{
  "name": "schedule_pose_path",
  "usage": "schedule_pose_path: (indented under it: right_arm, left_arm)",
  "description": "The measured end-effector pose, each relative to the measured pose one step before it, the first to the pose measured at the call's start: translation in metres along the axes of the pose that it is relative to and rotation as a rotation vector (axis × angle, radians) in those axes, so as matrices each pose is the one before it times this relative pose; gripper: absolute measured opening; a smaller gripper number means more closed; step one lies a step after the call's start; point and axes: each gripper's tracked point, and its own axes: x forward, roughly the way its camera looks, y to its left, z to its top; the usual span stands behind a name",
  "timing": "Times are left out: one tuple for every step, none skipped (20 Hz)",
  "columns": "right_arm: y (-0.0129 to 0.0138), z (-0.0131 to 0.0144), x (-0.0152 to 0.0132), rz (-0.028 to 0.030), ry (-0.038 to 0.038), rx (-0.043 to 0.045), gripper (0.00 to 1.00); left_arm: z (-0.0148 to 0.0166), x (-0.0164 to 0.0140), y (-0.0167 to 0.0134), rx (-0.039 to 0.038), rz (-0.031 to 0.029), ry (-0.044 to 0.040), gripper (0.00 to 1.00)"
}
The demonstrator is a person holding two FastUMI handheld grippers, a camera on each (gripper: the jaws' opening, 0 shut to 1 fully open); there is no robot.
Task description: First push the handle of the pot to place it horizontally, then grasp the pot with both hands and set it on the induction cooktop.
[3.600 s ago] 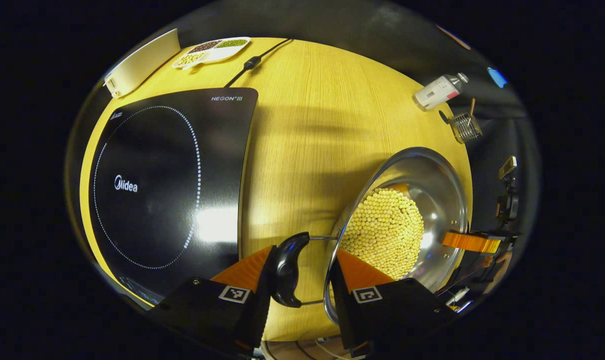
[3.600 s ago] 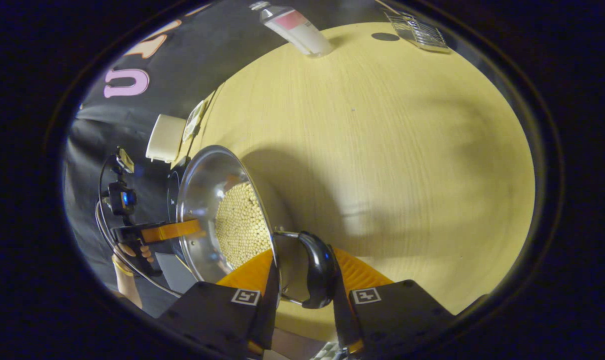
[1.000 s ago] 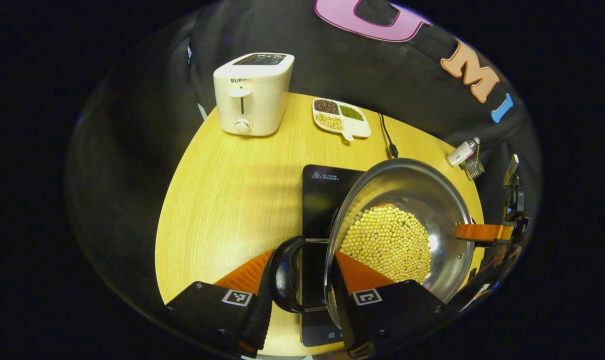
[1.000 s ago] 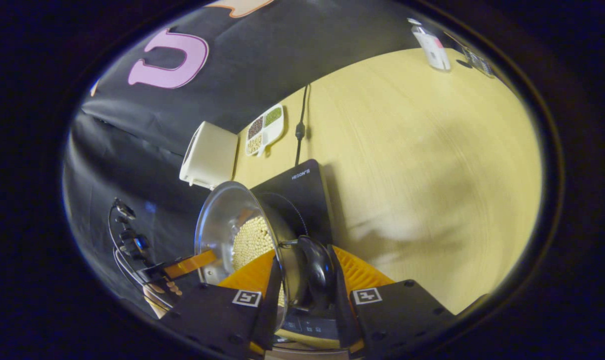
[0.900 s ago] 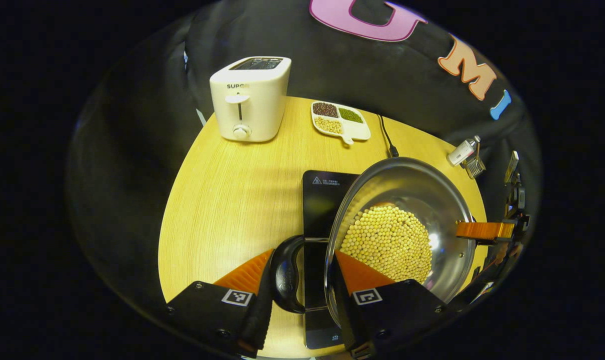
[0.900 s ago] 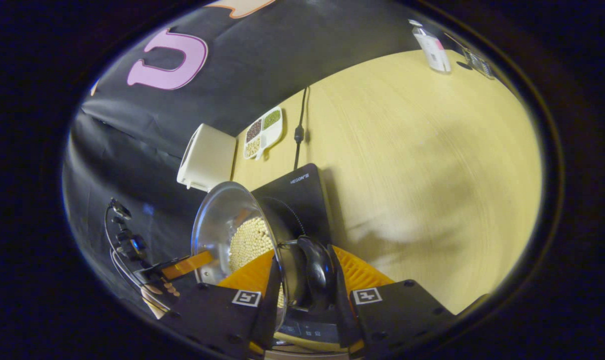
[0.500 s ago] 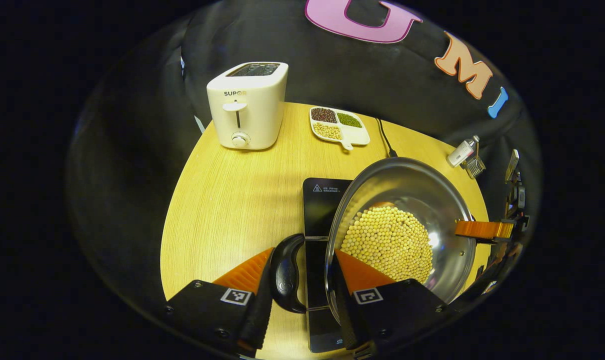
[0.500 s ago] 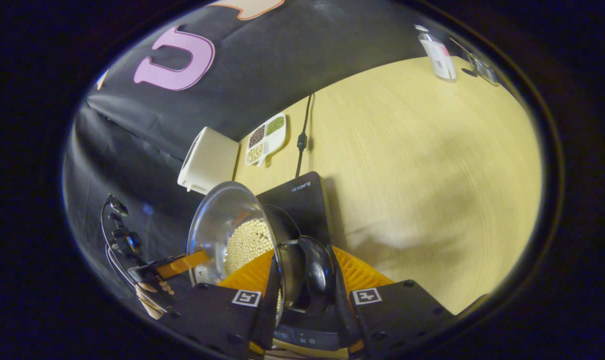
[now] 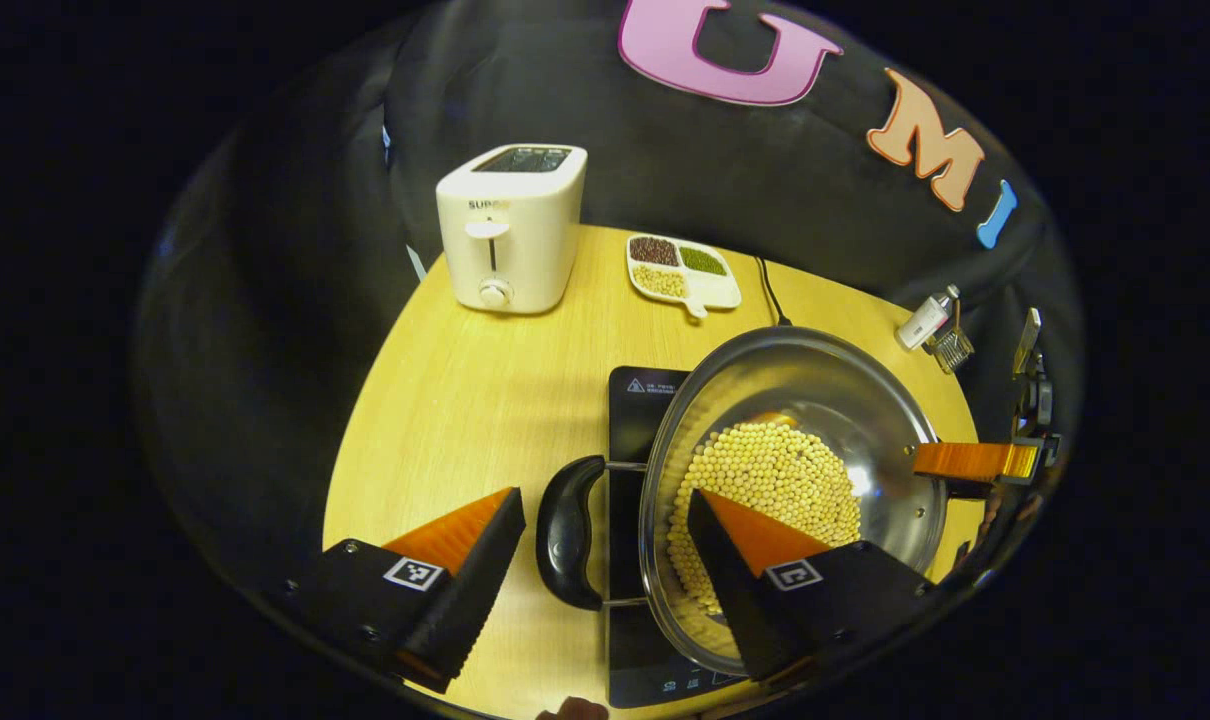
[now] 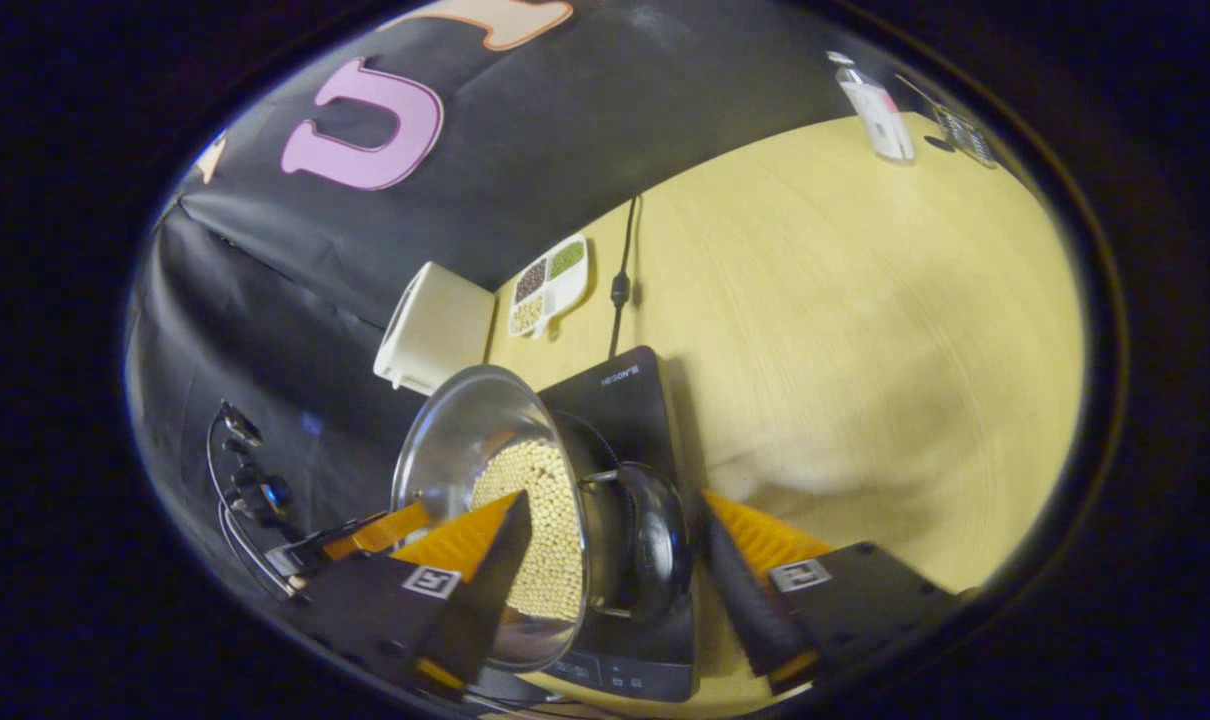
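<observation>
Pot (image 9: pixel 845 400), round polished steel, on glossy cooktop (image 9: pixel 633 400); both hand-held grippers released.

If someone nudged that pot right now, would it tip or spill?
Probably not tip: the pot is wide, shallow and sits on the cooktop. The beans likely add weight, yet may roll. Its polished steel looks slippery.

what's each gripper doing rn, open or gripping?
Left gripper: open, fingers either side of the pot's side handle, not pressing it.
Right gripper: open, fingers straddling the other handle.
</observation>
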Motion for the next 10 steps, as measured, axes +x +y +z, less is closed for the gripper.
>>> schedule_pose_path:
  right_arm:
    - [-0.00456, -0.00205, -0.01118, -0.01414, -0.02061, -0.03365, 0.93]
    - [-0.00283, -0.00142, -0.00819, -0.01902, -0.02251, -0.03382, 1.00]
    - [-0.00216, -0.00001, -0.00852, -0.01332, -0.02049, -0.02962, 0.93]
    - [-0.00273, 0.00087, -0.00796, -0.01604, -0.02157, -0.02266, 0.93]
    - [-0.00324, 0.00143, -0.00895, -0.01702, -0.02040, -0.02041, 1.00]
    - [-0.00370, 0.00127, -0.01004, -0.01706, -0.01908, -0.01522, 0.92]
    - [-0.00278, 0.00201, -0.01013, -0.00970, -0.01783, -0.00204, 0.93]
    - [-0.00107, 0.00048, -0.01143, -0.00656, -0.01601, 0.00397, 0.93]
    - [-0.00230, 0.00228, -0.01196, -0.00782, -0.01876, 0.00318, 1.00]
    - [-0.00227, 0.00408, -0.01255, -0.00692, -0.02616, 0.00272, 0.93]
  left_arm:
    - [0.00349, -0.00621, 0.00034, 0.00232, 0.00931, -0.03428, 0.98]
    - [0.00114, -0.00551, 0.00120, -0.00718, 0.00968, -0.02946, 0.98]
    - [0.00115, -0.00558, 0.00131, -0.01549, 0.01156, -0.01672, 0.98]
    - [-0.00066, -0.00490, 0.00292, -0.01083, 0.01698, -0.01963, 0.98]
    - [-0.00191, -0.00246, 0.00517, 0.00205, 0.02305, -0.00668, 0.98]
    - [-0.00527, -0.00313, 0.00443, 0.00768, 0.01932, 0.00029, 0.97]
    - [-0.00495, -0.00460, 0.00208, 0.00558, 0.01435, 0.00681, 0.98]
    - [-0.00388, -0.00539, -0.00171, 0.00121, 0.00336, 0.00107, 0.98]
    - [-0.00283, -0.00581, -0.00225, 0.00072, 0.00530, 0.00369, 0.98]
    - [-0.00416, -0.00592, -0.00127, 0.00497, 0.00749, 0.00114, 0.98]
